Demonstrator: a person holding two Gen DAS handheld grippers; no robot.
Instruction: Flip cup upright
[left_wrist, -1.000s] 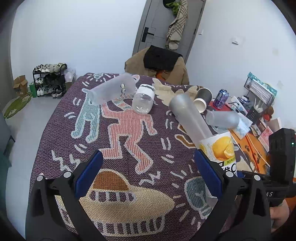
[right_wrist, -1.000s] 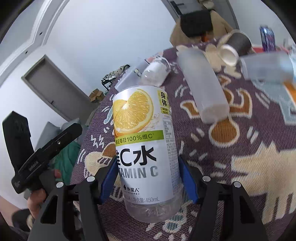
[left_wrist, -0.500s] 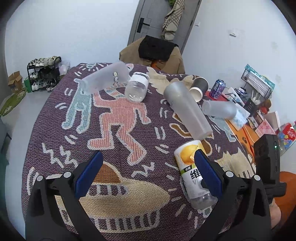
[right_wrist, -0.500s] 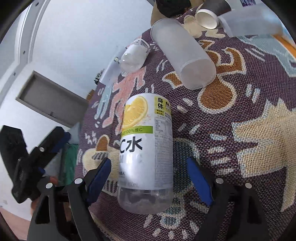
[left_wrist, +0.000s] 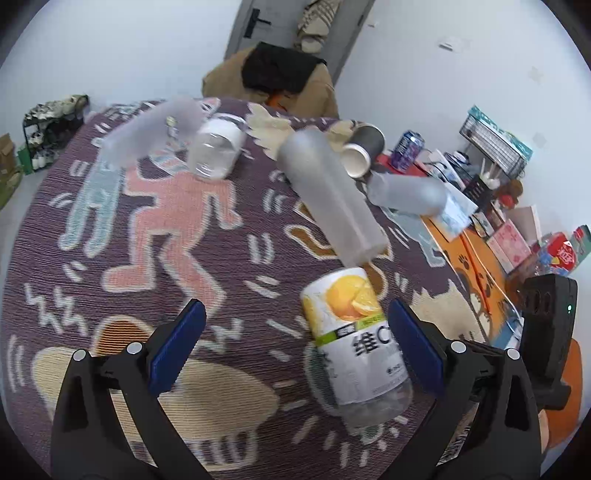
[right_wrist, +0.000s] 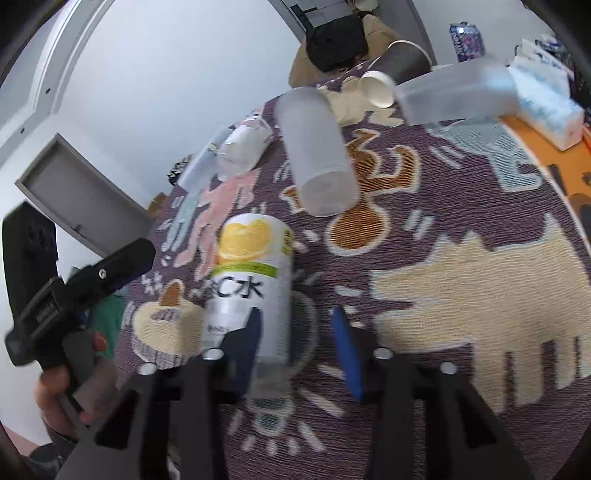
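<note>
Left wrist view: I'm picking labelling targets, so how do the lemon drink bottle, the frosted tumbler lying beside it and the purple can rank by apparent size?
1. Frosted tumbler and lemon drink bottle: alike; the bottle is nearer, so unsure.
2. Purple can: smallest, though farthest.

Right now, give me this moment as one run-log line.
left gripper: open, empty | right gripper: open, beside bottle | vitamin C bottle: standing on patterned cloth, released | frosted cup: lying on side

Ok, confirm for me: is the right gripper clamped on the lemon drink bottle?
No. In the right wrist view the right gripper is open, and the lemon drink bottle stands free on the patterned cloth.
</note>
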